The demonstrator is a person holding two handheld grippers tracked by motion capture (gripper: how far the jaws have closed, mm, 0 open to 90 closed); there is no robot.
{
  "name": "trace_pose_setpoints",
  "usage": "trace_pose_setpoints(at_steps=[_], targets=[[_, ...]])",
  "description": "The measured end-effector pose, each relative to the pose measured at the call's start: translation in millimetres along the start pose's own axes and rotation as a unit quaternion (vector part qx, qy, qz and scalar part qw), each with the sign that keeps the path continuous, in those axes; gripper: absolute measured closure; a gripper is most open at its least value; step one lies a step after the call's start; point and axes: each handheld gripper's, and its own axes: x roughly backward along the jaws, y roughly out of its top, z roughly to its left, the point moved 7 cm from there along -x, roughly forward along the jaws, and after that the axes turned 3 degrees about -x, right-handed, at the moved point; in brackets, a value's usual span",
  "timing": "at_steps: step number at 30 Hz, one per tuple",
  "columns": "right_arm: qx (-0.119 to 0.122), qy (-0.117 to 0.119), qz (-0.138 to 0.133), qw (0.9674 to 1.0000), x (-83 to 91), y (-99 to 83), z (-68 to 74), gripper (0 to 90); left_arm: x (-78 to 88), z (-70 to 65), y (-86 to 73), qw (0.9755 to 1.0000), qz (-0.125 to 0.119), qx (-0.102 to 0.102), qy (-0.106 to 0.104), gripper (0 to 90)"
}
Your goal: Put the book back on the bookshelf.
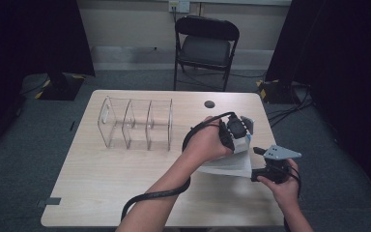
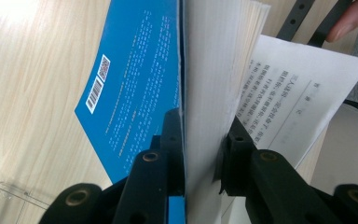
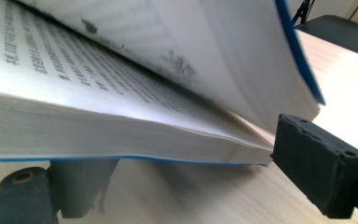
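Wooden table [image 1: 101, 179], book [image 2: 135, 93] at frame right; left claw [image 2: 203, 154] clamped its floppy page block, right claw [image 3: 177, 186] gaped around lower half; grip near spine.

Blue cover on the book [image 2: 135, 88], bright blue, with fine white print and a white barcode patch and QR square at centre left of the left gripper view. Its pages [image 3: 121, 93] are white with black printed lines of text. Black jaws on the left gripper [image 2: 200, 154]; black body under a grey plate on the right gripper [image 1: 273, 164]. Pale wood-grain table [image 1: 101, 183], clear see-through organiser [image 1: 135, 123] upper left, a black chair [image 1: 205, 46] at top centre, grey floor.
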Motion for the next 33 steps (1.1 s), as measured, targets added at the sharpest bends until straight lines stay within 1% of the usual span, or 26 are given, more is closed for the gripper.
trace_pose_setpoints(at_steps=[2,5,6,11,14,15,16,22,27,28,31,32,33], targets=[[-0.003,0.000,-0.002,1.0000,0.9,1.4,-0.3,13.8,-0.1,-1.6,0.6,1.0000,0.000,-0.002,-0.001,75.1],[0.002,0.001,-0.007,1.0000,2.5,5.1,-0.9,13.8,1.8,-3.2,1.6,1.0000,0.002,-0.002,-0.004,75.1],[0.002,0.001,-0.009,1.0000,3.1,6.3,-0.8,13.8,2.7,-2.6,1.9,1.0000,0.002,-0.006,-0.004,75.1],[0.005,0.006,-0.013,0.9999,5.2,9.2,-0.6,13.8,4.8,-4.2,2.5,1.0000,0.002,-0.009,-0.003,75.1],[0.006,0.007,-0.013,0.9999,5.9,9.8,-0.3,13.8,5.6,-5.8,2.8,0.9999,0.007,-0.010,-0.005,75.0],[0.006,0.007,-0.013,0.9999,6.4,10.1,-0.2,13.8,5.5,-6.6,3.2,0.9999,0.006,-0.007,-0.006,75.0],[0.007,0.006,-0.014,0.9999,6.6,10.5,-0.2,13.8,5.7,-6.5,3.8,0.9999,0.004,-0.012,-0.004,75.0],[0.009,0.006,-0.015,0.9998,7.4,10.8,-0.7,13.8,5.8,-6.9,4.1,0.9999,0.004,-0.013,-0.005,74.9],[0.007,0.009,-0.017,0.9998,7.0,9.9,-0.1,13.7,6.3,-7.9,3.8,0.9998,0.006,-0.017,-0.004,75.0],[0.008,0.013,-0.019,0.9997,7.2,9.2,0.7,13.5,7.1,-7.9,3.9,0.9998,0.007,-0.018,-0.005,75.0],[0.010,0.015,-0.024,0.9996,8.3,9.2,1.8,13.6,8.6,-9.7,4.7,0.9999,0.007,-0.015,-0.004,75.0],[0.010,0.019,-0.030,0.9993,8.9,9.7,2.6,13.5,11.0,-9.3,5.0,0.9996,0.013,-0.025,-0.005,75.0],[0.009,0.022,-0.034,0.9992,9.7,10.1,3.2,13.5,12.3,-10.4,5.9,0.9996,0.012,-0.026,-0.005,75.0]])
